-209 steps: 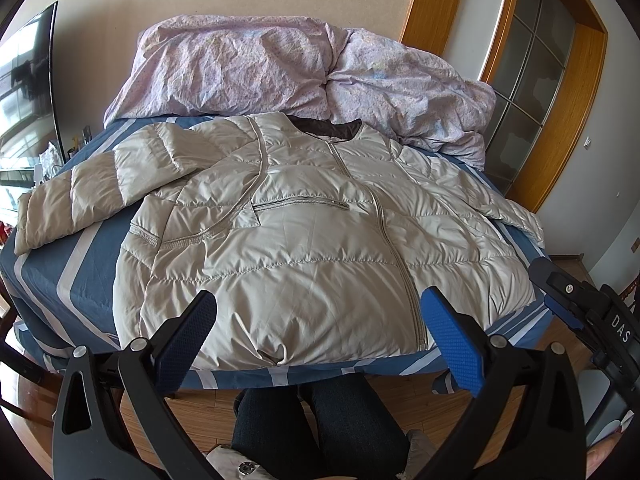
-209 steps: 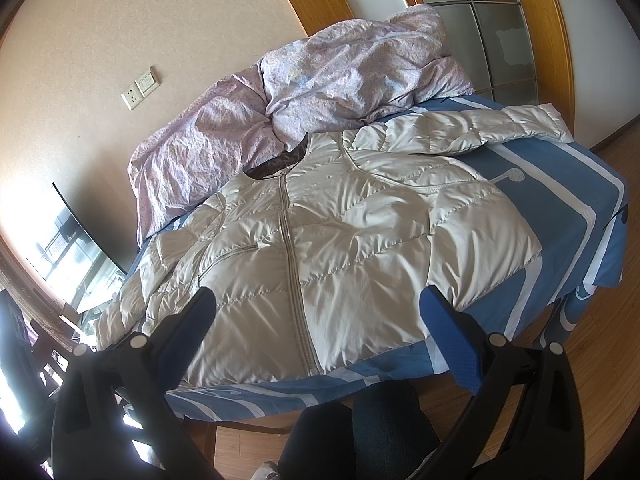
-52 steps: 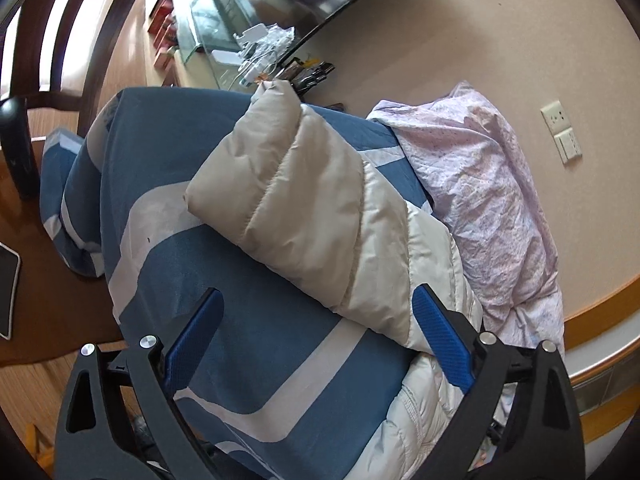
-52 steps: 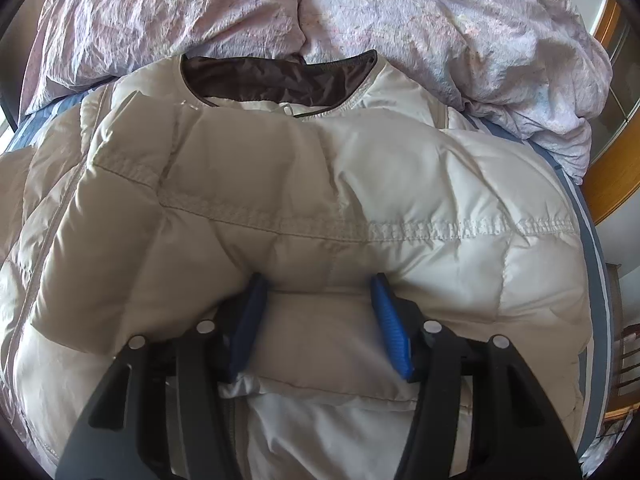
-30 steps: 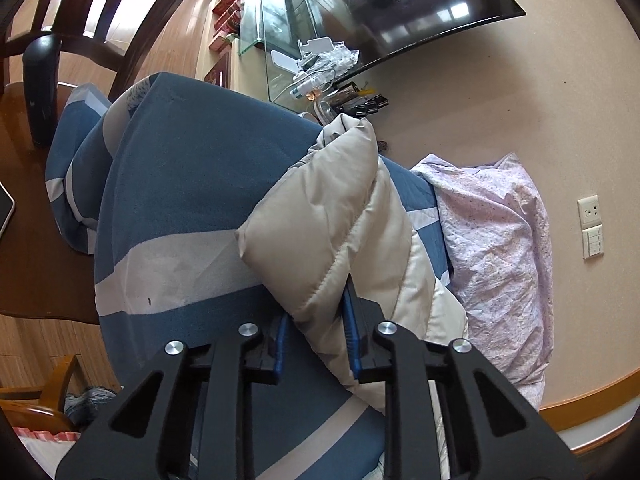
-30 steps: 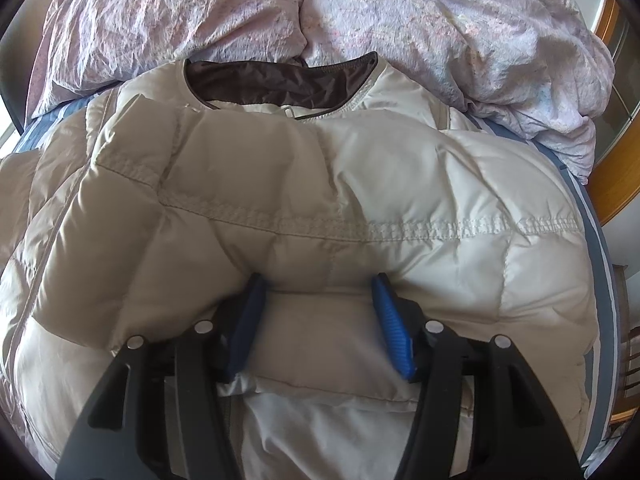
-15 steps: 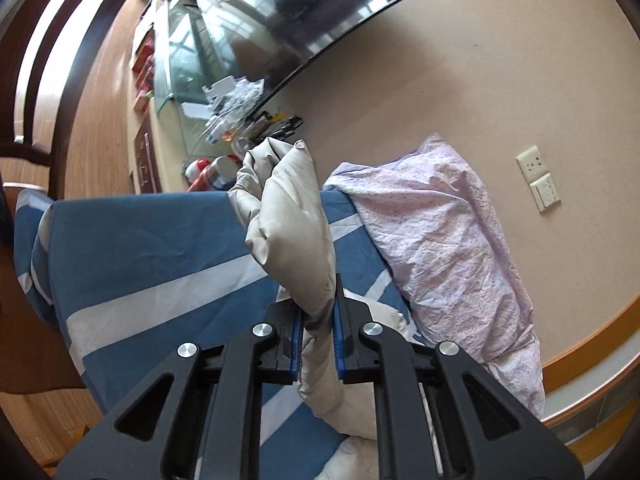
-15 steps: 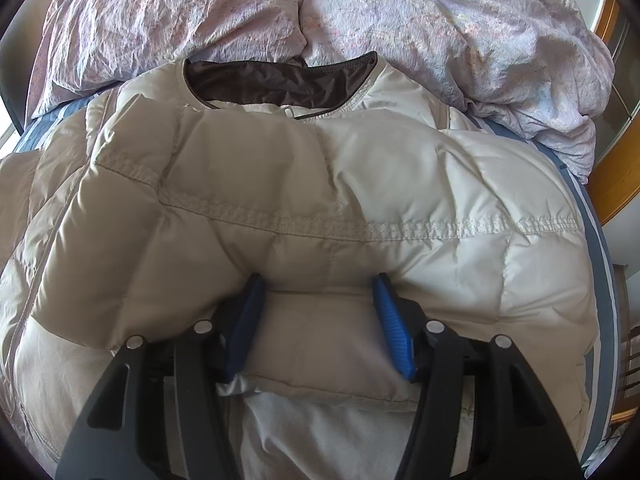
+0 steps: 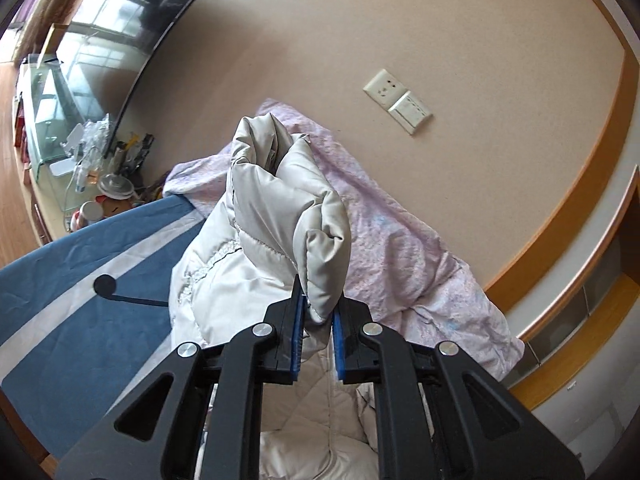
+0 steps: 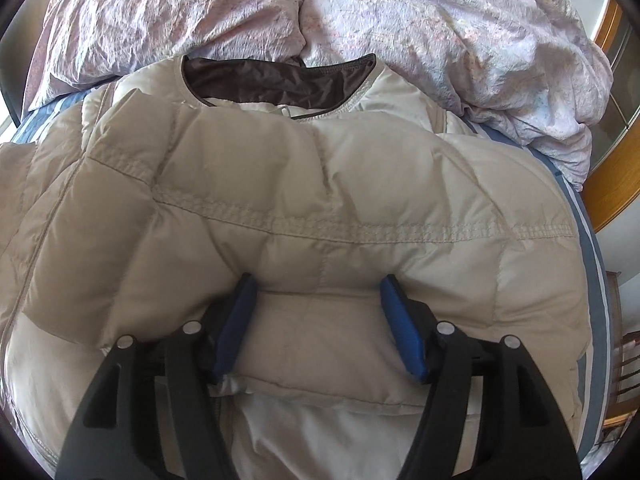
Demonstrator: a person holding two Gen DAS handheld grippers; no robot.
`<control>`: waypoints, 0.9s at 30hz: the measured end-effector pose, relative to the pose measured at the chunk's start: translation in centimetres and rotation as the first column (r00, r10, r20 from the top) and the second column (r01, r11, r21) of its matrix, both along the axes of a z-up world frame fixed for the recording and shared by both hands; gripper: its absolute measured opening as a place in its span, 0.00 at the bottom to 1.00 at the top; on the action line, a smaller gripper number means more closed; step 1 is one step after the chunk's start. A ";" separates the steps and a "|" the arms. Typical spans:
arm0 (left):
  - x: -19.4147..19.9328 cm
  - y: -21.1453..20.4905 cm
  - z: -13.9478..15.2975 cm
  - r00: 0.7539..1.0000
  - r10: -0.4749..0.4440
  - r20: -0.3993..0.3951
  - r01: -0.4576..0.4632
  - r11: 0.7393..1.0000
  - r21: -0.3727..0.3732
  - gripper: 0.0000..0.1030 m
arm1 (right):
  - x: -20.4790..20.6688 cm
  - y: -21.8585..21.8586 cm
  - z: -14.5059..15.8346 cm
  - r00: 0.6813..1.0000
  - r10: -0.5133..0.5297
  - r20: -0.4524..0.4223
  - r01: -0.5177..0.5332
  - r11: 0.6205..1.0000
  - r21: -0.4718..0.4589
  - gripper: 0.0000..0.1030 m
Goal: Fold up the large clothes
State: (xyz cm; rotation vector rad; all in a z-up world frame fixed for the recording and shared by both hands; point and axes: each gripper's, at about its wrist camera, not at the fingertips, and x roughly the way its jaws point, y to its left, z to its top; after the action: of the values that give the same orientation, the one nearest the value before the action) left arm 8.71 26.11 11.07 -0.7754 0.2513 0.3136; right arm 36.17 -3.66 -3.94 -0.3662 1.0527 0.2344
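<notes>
**Left gripper pinching sleeve; right gripper spread over folded sleeve**

Left gripper [image 9: 318, 322]: tilted upward toward the wall. The blue pads [image 9: 298, 330] are pressed together on the cuff end of the jacket's sleeve [image 9: 288, 208]. The sleeve stands raised above the gripper, toward 12 o'clock, clear of the blue striped bedsheet [image 9: 80, 320]. A black television [image 9: 120, 32] hangs at 10 o'clock, a wall socket [image 9: 398, 100] at 1 o'clock. The pink duvet [image 9: 400, 248] lies bunched behind the sleeve, against the wall.

Right gripper [image 10: 320, 320]: pointed down along the bed toward the collar. The jaws are spread wide, with the blue pads [image 10: 236, 320] resting either side of a sleeve [image 10: 304, 224] folded across the chest of the beige padded jacket [image 10: 420, 112]. The pads touch the fabric without clamping it. The jacket lies flat on the bed, front up, its brown-lined collar [image 10: 276, 84] at 12 o'clock, touching the pink duvet [image 10: 440, 24]. The blue striped bedsheet [image 10: 592, 280] shows along the 3 o'clock edge.
</notes>
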 end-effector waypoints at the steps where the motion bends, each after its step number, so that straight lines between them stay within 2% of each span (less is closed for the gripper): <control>1: 0.3 -0.6 0.4 1.000 -0.016 0.006 0.016 1.000 0.009 0.11 | 0.0 0.0 0.0 1.000 0.000 0.000 0.000 1.000 0.002 0.64; 8: 4.0 -5.8 2.9 0.987 -0.155 0.046 0.153 0.987 0.045 0.11 | 0.5 -0.1 0.1 1.000 0.000 -0.021 0.000 1.000 0.010 0.67; 11: 6.0 -8.9 3.4 0.966 -0.252 0.054 0.250 0.967 0.051 0.11 | 0.9 -1.3 1.0 0.997 0.000 -0.077 0.008 0.995 0.097 0.73; 14: 7.5 -12.5 3.2 0.933 -0.357 0.048 0.355 0.933 0.050 0.11 | 0.6 -3.3 2.4 0.996 -0.030 -0.085 0.047 0.978 0.201 0.73; 17: 9.4 -15.8 2.0 0.893 -0.448 0.025 0.448 0.894 0.031 0.11 | 0.3 -5.6 3.7 0.995 -0.073 -0.066 0.087 0.962 0.259 0.73; 20: 11.1 -18.3 0.1 0.860 -0.510 -0.016 0.510 0.860 0.004 0.11 | 0.0 -7.5 4.8 0.993 -0.116 -0.037 0.122 0.953 0.278 0.73; 27: 14.0 -23.1 -4.0 0.812 -0.560 -0.165 0.570 0.821 0.021 0.11 | 0.0 -10.7 6.0 0.984 -0.176 0.007 0.165 0.940 0.300 0.73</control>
State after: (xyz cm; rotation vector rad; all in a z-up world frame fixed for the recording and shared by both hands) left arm 22.76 3.04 7.05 -0.5733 0.5996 -0.1896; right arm 36.13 -14.32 2.11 -0.0054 0.9919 0.2267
